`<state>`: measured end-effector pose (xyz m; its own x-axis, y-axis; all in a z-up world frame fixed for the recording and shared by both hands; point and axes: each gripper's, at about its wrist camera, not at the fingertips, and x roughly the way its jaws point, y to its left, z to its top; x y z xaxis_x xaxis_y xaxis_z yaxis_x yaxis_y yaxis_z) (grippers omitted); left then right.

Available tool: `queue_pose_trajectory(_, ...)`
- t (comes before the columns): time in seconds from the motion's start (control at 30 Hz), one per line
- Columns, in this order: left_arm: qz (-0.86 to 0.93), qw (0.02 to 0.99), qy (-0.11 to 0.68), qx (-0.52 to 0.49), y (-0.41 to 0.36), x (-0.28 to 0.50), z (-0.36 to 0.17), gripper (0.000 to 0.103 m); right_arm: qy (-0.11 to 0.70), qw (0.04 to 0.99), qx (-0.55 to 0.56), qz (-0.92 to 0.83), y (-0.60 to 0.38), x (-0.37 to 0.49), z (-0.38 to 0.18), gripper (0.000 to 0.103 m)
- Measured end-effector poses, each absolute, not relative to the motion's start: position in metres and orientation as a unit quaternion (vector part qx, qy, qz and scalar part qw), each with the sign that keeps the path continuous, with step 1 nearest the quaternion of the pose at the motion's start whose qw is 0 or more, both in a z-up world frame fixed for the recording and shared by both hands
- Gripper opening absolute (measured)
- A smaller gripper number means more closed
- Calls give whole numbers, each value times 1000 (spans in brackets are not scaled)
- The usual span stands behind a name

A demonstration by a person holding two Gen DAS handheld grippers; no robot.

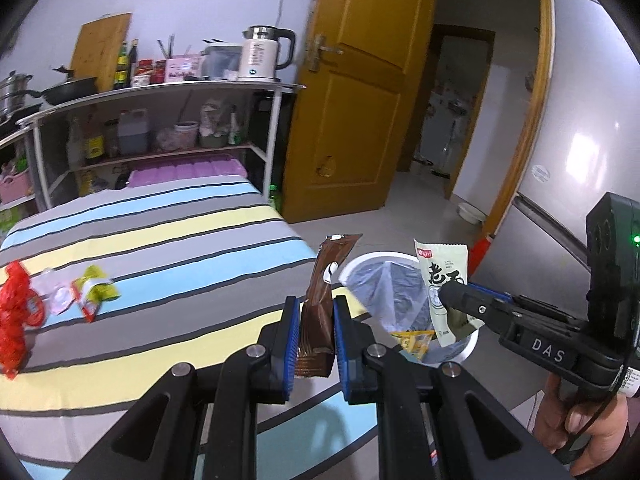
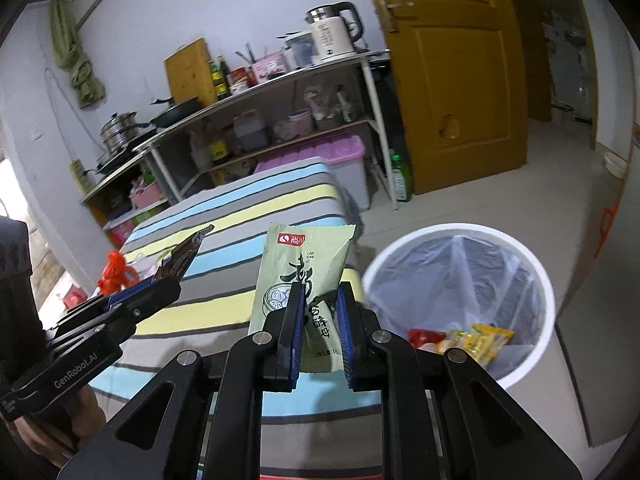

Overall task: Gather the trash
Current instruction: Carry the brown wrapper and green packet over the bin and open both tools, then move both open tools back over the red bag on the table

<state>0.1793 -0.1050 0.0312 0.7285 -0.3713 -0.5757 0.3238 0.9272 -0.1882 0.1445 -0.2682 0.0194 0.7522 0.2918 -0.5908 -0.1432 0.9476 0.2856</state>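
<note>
My left gripper was clamped on a brown wrapper, its blue pads pressed against both sides, with the wrapper standing upright at the lower centre of the left view. In the same view my right gripper came in from the right edge, pinching a pale green packet over the bin.

In the right view that gripper sat at the lower centre, closed tight on the green packet, which rose above the fingers. The white bin stood at the right of the frame, lined with a clear bag, and a yellow wrapper and a red one lay inside it.

On the striped cloth, at the left edge of the left view, lay a red mesh bag, a clear wrapper and a yellow-green wrapper, close together and well apart from the bin.
</note>
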Motion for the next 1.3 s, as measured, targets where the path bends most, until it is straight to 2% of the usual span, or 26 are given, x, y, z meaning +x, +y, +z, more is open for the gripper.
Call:
queue_pose_trajectory(0.43,-244,907,342,-23,-172,215,13,17,341,928,139,57,-326,152,3,17)
queue_pose_trajectory(1.07,-286,871,400,-4,-228,264,-28,17,395,904,162,8,-367,180,-39,18)
queue_pose_trajectory(1.2,-286,867,407,-7,-228,267,-32,17,403,901,162,5,-367,183,-44,21)
queue_pose_trajectory(1.3,-284,869,405,-10,-226,267,-30,17,404,900,163,3,-368,182,-44,28)
